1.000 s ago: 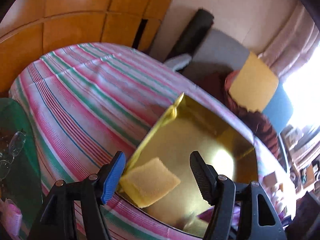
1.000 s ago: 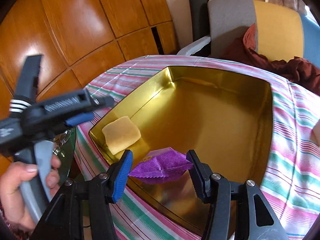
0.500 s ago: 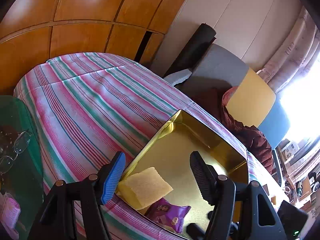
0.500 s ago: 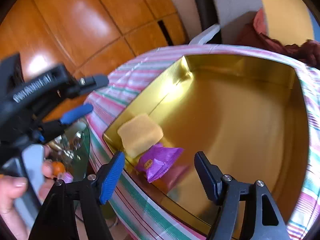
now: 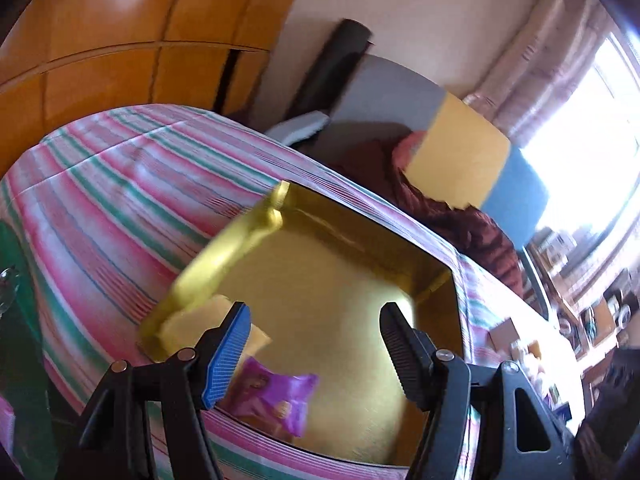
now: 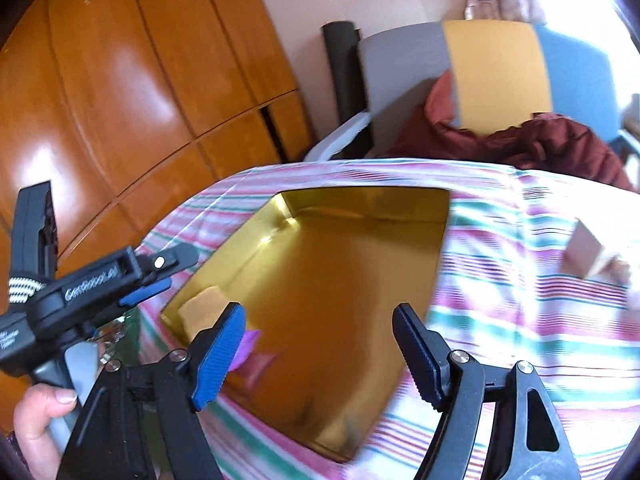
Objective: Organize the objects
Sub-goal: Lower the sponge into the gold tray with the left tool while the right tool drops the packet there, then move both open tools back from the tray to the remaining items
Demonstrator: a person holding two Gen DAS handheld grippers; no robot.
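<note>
A gold tin tray (image 5: pixel 224 264) sits on the striped tablecloth (image 5: pixel 100 200). In its near left corner lie a yellow sponge (image 5: pixel 192 320) and a purple snack packet (image 5: pixel 276 396) side by side. My left gripper (image 5: pixel 315 308) hovers open over that corner with nothing between its fingers. In the right wrist view, the right gripper (image 6: pixel 319 310) hangs above the tray's (image 6: pixel 360 216) near edge, its jaws opening and empty. The sponge (image 6: pixel 202 308) and the packet (image 6: pixel 250 346) lie behind its blue pad. The left gripper (image 6: pixel 180 270) shows at the left, held by a hand (image 6: pixel 40 412).
A chair (image 6: pixel 492 68) with grey, yellow and blue panels and a maroon garment (image 6: pixel 540 144) stands behind the table. Wooden cabinet doors (image 6: pixel 140 80) fill the left. A small pale box (image 6: pixel 584 252) rests on the cloth at the right. A green glass surface (image 5: pixel 16 320) lies beside the table's left edge.
The right gripper let go of the purple packet, which now lies in the tray next to the sponge. Both grippers have drawn back and up from the tray.
</note>
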